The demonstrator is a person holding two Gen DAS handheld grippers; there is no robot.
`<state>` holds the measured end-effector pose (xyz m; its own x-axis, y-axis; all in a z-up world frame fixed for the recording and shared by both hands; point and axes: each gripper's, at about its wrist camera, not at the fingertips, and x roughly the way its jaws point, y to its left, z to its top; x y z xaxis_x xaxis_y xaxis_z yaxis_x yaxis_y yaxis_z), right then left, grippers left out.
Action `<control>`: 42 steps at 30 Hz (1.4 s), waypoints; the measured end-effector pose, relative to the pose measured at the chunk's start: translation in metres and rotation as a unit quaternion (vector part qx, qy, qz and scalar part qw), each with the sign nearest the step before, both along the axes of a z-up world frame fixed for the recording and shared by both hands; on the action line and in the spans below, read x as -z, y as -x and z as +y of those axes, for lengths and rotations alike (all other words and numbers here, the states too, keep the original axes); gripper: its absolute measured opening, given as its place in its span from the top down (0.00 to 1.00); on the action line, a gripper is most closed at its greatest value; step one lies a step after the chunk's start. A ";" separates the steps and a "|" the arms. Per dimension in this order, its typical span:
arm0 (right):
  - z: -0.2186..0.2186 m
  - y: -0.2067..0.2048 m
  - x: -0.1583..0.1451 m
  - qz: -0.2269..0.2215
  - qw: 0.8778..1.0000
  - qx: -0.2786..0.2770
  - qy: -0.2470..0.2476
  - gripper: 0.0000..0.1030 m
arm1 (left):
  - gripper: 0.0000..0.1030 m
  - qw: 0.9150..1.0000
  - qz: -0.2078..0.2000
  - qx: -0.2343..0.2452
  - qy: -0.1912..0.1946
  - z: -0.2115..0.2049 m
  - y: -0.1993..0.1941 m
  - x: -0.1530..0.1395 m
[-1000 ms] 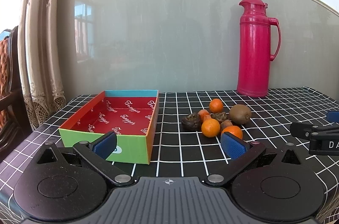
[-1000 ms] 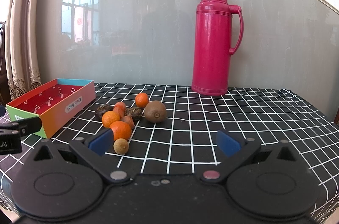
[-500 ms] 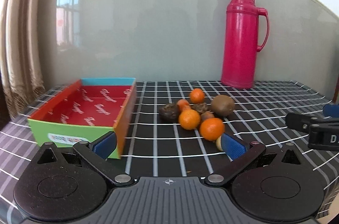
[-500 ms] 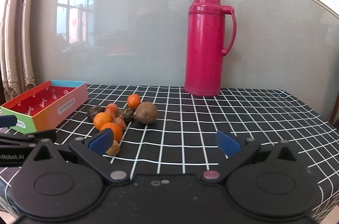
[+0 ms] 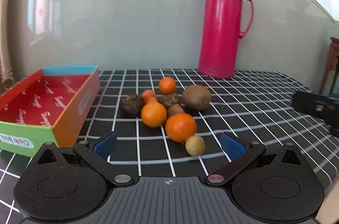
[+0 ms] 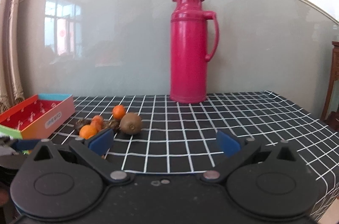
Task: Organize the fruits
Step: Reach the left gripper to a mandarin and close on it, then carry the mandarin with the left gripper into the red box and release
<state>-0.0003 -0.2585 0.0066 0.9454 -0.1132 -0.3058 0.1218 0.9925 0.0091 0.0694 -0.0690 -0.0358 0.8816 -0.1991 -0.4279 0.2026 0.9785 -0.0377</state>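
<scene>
Fruit pile, loose, on the black-and-white checked tablecloth (image 5: 243, 101), just right of the empty red-lined cardboard box (image 5: 70, 116). Contents: small yellowish fruit (image 5: 195, 145) nearest the left gripper (image 5: 168, 144); two larger oranges, one (image 5: 180, 127) touching it and one (image 5: 153, 114) behind; a smaller orange (image 5: 167, 85) at the back; kiwi (image 5: 197, 97) on the right edge; dark, rough-skinned fruits (image 5: 131, 105) in the middle, kind not identifiable. Left gripper: jaws wide apart, empty, low at the table, pile directly ahead. Right gripper (image 6: 164, 142): jaws wide apart, empty, aimed at bare cloth right of the pile. Pink thermos (image 5: 224, 22) upright at the back, well apart. Handling, judged: all pieces light, round, liable to roll; oranges firm but yielding, kiwi softer and bruisable. Grip across the widest middle, gently; start with the outlying small fruit to avoid scattering its neighbours.
</scene>
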 end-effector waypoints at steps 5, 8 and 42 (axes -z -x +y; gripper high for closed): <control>-0.010 -0.010 0.003 0.006 1.000 0.026 -0.008 0.00 | 0.00 1.000 0.005 -0.010 0.000 -0.011 -0.017 0.005; -0.013 -0.022 0.006 0.013 0.999 0.037 -0.003 0.00 | 0.00 1.000 0.008 -0.014 0.003 -0.016 -0.026 0.008; -0.007 -0.088 0.027 0.084 0.996 0.032 0.004 0.00 | 0.58 0.998 -0.025 -0.063 -0.011 0.037 -0.034 -0.029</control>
